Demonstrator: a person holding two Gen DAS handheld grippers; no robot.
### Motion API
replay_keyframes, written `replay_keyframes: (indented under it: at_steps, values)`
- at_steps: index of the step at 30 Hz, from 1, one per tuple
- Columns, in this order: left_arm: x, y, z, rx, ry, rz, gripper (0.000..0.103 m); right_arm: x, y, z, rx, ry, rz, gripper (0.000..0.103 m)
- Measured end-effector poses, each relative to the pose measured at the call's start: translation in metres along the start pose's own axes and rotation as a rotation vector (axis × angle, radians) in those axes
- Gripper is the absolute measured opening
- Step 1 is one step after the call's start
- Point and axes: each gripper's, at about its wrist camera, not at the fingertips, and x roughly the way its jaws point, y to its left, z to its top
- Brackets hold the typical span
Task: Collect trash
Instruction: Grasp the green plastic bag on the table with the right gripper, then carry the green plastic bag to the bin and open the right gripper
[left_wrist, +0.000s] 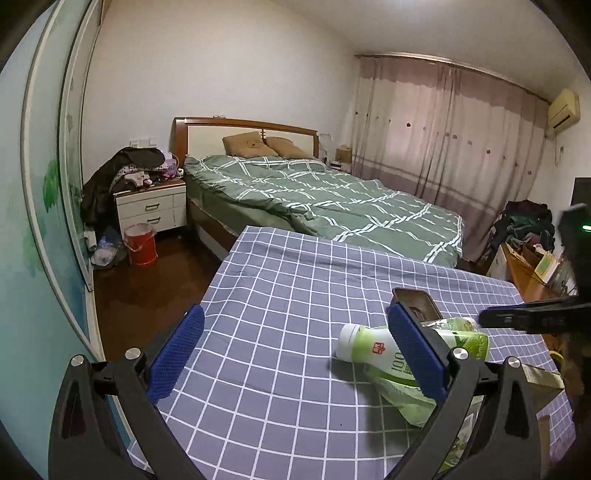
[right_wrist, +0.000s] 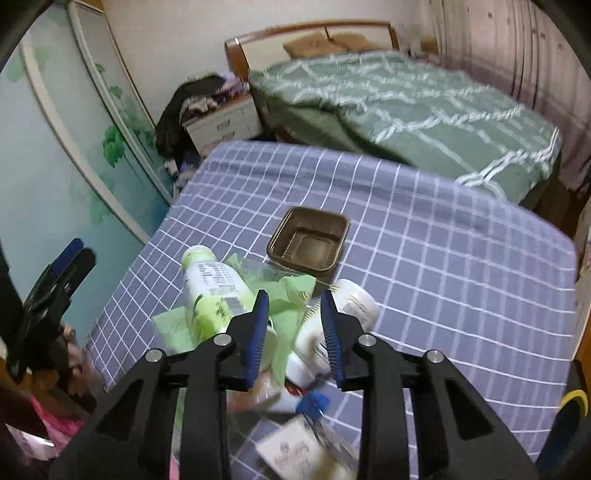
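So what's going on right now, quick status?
Left gripper open, empty. Right gripper open above trash pile. Green bottle, brown tray uncollected. Nothing blocking.

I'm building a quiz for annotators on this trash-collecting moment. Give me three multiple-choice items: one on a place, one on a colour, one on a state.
1. Where does the brown plastic tray sit?
A. on the checked tablecloth
B. on the bed
C. on the floor

2. What colour is the bucket by the nightstand?
A. blue
B. red
C. yellow

3. How does the green drink bottle stand?
A. upright
B. lying on its side
C. held in the left gripper

Right letters: A, the tray rests on the cloth beyond the bottles; B, the left wrist view shows it red on the floor; B, its white cap points sideways, and the left gripper's jaws are wide apart, holding nothing.
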Motion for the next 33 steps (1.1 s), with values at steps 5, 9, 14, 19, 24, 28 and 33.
replay_keyframes:
  at_steps: [5,9,14,19,24,28,33]
  values:
    - [0.002,-0.004,-0.002,0.011,0.008,-0.018,0.098,0.022,0.001,0.008,0.047,0.048,0.024,0.028]
    - [0.001,-0.008,-0.003,0.018,0.005,-0.033,0.098,0.034,0.0,0.011,0.065,0.077,0.03,0.028]
    - [0.001,-0.011,-0.004,0.027,0.009,-0.036,0.098,0.029,0.005,0.011,0.05,0.055,0.04,0.008]
    - [0.001,-0.011,-0.004,0.025,0.008,-0.036,0.098,-0.001,0.006,0.009,0.038,-0.032,0.044,0.004]
    - [0.002,-0.013,-0.005,0.03,0.01,-0.036,0.098,-0.036,0.008,0.008,0.023,-0.126,0.03,0.004]
    - [0.003,-0.015,-0.005,0.038,0.013,-0.036,0.098,-0.06,0.01,0.007,0.011,-0.196,-0.013,0.004]
    - [0.003,-0.016,-0.005,0.048,0.015,-0.038,0.098,-0.085,0.002,0.004,0.025,-0.258,-0.021,0.004]
